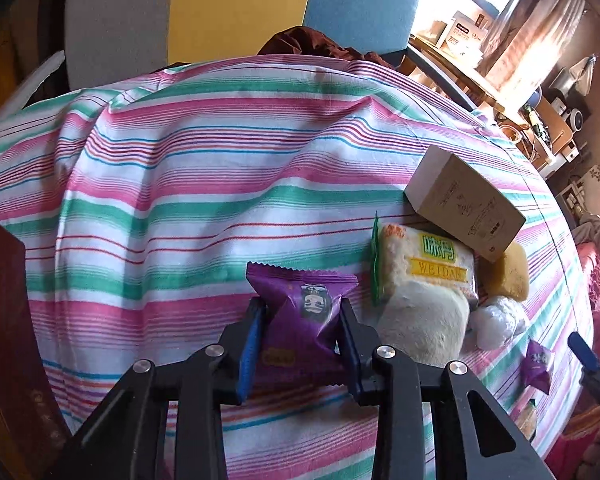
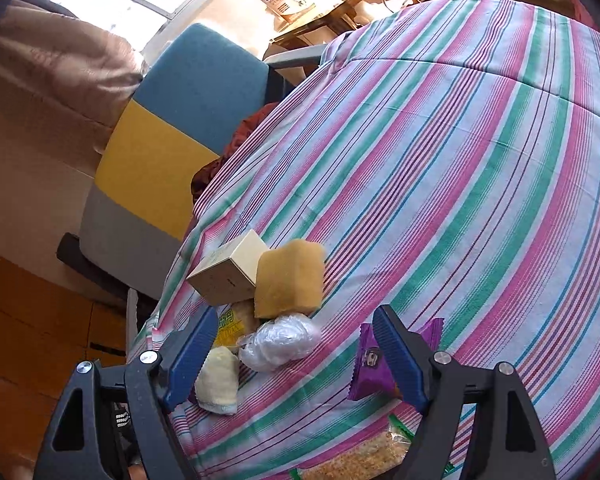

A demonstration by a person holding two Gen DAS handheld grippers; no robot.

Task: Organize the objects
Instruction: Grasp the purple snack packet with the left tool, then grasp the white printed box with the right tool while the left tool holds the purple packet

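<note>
The left gripper [image 1: 302, 312] has its blue-padded fingers [image 1: 252, 340] clenched on a purple snack packet [image 1: 300, 320], which lies on the striped cloth [image 1: 180, 184] covering the desk, near the front edge. Just right of it is a heap: a pale rounded bun [image 1: 424, 324], a bread pack marked WEIDAN [image 1: 424, 264] under it, a crumpled clear plastic wad [image 1: 496, 322], a yellow sponge block [image 1: 508, 272] and, farthest, a tilted cardboard box [image 1: 464, 204] resting on the bread pack. The right gripper [image 2: 296, 324] hangs above the desk with its fingers [image 2: 400, 356] released and wide apart, gripping nothing; a second purple packet [image 2: 370, 364] lies on the cloth partly behind the right finger, and a long cereal bar [image 2: 352, 460] lies nearest. Beyond the desk stands a chair [image 1: 240, 4] with grey, yellow and blue panels.
</note>
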